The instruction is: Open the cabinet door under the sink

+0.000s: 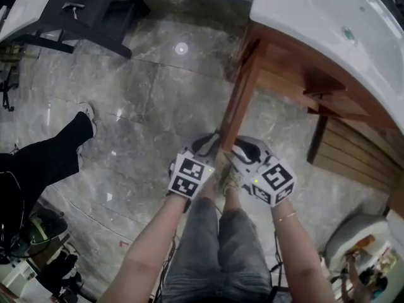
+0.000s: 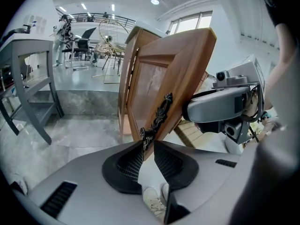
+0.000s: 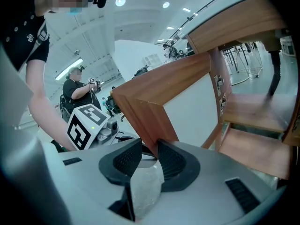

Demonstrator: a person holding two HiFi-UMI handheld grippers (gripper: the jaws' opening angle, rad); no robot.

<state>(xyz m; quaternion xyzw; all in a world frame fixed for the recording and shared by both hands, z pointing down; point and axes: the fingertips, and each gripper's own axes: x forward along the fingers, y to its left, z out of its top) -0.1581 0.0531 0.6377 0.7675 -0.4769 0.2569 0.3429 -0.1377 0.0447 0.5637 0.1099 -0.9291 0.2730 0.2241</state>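
Cabinet door stands wide open under sink; left gripper clamps its handle, right gripper its edge. Nearly done.

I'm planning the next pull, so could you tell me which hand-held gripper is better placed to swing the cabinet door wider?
Probably the left. The left hand-held gripper is closed on the dark handle, made for pulling; the right hand-held gripper only pinches the bare wooden edge of the door, where it may slip.
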